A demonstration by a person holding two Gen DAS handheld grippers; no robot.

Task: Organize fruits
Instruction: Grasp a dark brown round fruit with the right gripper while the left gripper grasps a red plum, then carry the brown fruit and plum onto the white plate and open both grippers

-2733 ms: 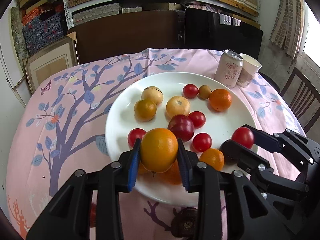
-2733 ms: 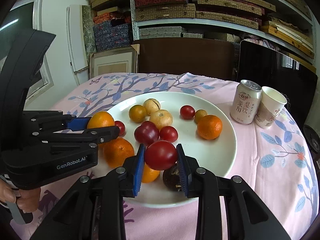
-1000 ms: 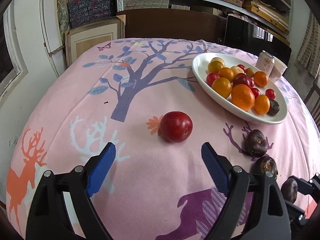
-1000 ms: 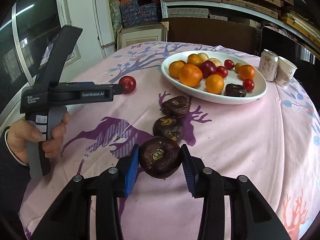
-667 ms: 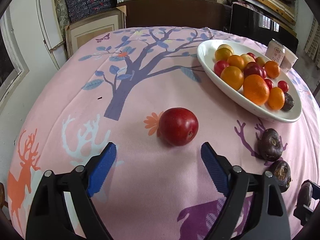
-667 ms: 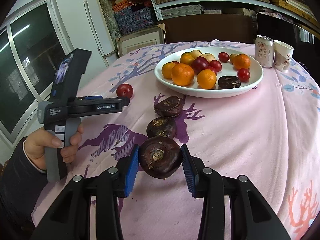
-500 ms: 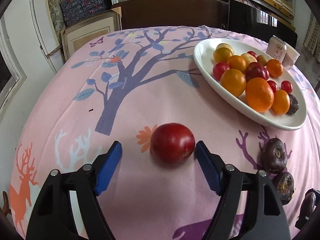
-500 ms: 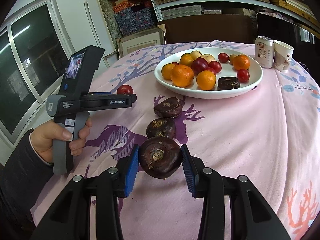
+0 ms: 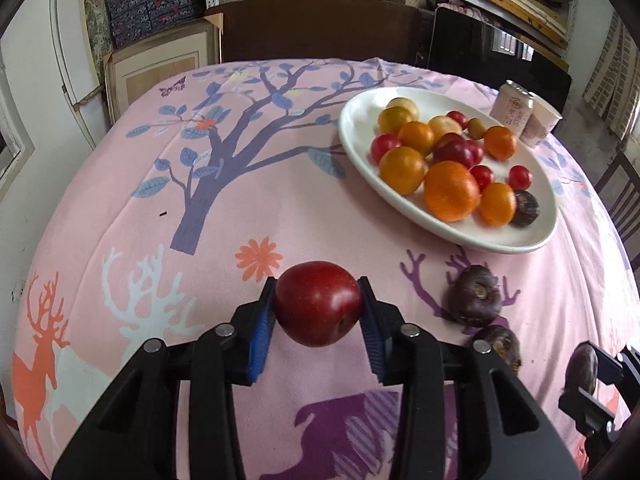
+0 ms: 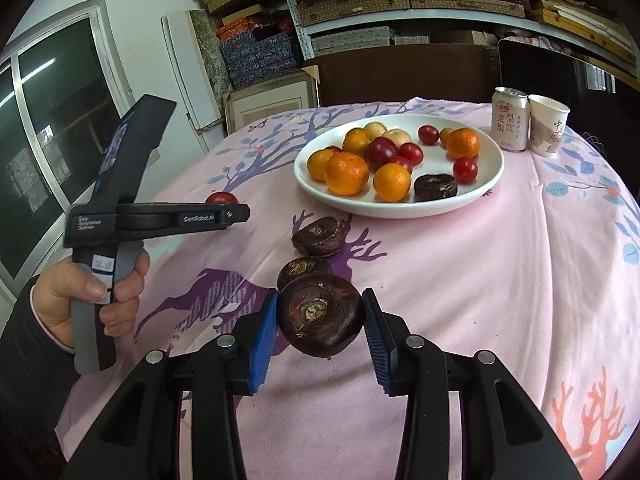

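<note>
My left gripper [image 9: 318, 328] is shut on a dark red plum [image 9: 319, 303] just above the pink tablecloth; it also shows in the right wrist view [image 10: 224, 210] at the left. My right gripper [image 10: 320, 330] is shut on a dark brown water chestnut [image 10: 320, 319] and shows at the left wrist view's lower right [image 9: 588, 376]. Two more water chestnuts [image 10: 319, 236] [image 10: 301, 271] lie on the cloth ahead of it. A white plate [image 10: 486, 150] holds oranges, plums, cherry tomatoes and one water chestnut [image 10: 435, 186].
A drink can [image 10: 509, 123] and a paper cup [image 10: 547, 125] stand behind the plate at the back right. A dark chair back and shelves of boxes lie beyond the round table. A chair stands at the table's right edge [image 9: 624, 196].
My left gripper has moved forward and closed on the red plum that lay on the cloth. My right gripper keeps its hold on the water chestnut, almost still.
</note>
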